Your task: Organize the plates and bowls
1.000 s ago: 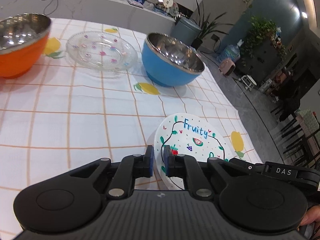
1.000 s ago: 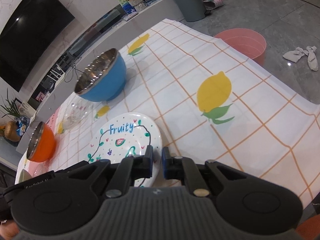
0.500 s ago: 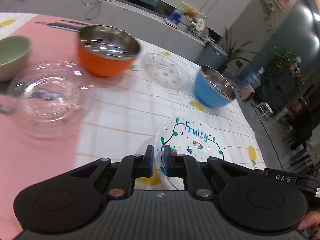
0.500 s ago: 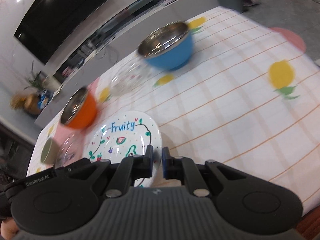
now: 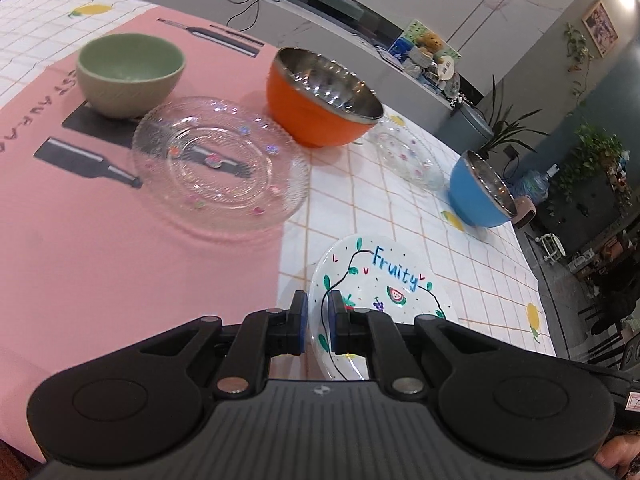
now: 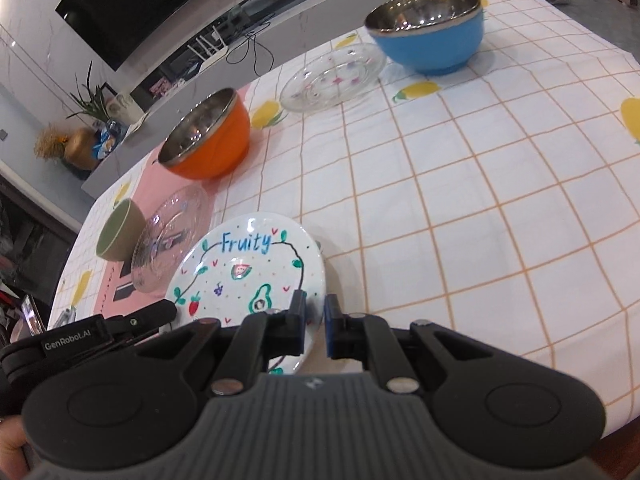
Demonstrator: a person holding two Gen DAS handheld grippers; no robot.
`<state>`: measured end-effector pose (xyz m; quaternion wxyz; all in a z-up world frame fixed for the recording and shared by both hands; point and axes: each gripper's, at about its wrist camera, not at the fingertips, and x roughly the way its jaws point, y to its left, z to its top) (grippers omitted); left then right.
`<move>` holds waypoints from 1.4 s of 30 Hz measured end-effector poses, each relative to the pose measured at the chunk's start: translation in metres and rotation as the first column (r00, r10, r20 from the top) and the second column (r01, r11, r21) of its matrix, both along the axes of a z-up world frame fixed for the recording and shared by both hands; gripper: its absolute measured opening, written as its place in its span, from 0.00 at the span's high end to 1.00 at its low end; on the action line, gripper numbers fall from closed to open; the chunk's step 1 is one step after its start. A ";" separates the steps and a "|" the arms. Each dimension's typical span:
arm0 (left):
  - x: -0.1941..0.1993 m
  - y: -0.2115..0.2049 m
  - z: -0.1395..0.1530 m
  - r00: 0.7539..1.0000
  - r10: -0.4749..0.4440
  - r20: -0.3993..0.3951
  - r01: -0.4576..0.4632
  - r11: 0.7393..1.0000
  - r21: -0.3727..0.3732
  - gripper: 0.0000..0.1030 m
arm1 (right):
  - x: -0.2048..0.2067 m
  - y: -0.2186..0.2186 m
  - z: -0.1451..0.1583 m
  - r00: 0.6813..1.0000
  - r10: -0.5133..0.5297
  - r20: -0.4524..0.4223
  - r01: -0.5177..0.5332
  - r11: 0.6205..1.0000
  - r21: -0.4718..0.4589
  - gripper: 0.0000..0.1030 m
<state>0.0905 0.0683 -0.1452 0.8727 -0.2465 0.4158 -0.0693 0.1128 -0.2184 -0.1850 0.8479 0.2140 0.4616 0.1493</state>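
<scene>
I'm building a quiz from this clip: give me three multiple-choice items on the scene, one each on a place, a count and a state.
1. What does the green bowl stand on?
A. the pink mat
B. the clear plate
C. the floor

2. How many metal-lined bowls show?
A. one
B. two
C. four

3. How is the Fruity plate held?
A. lying free
B. by one gripper
C. by both grippers at opposite rims

Answers:
1 A, pink mat lies under it.
2 B, the orange bowl and the blue bowl.
3 C, the left gripper and the right gripper each pinch a rim.
</scene>
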 end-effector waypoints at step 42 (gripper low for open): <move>-0.007 0.020 0.014 1.000 0.003 0.020 -0.005 0.992 0.126 0.43 | 0.009 0.020 0.011 0.991 0.121 0.052 -0.115 0.987 -0.113 0.62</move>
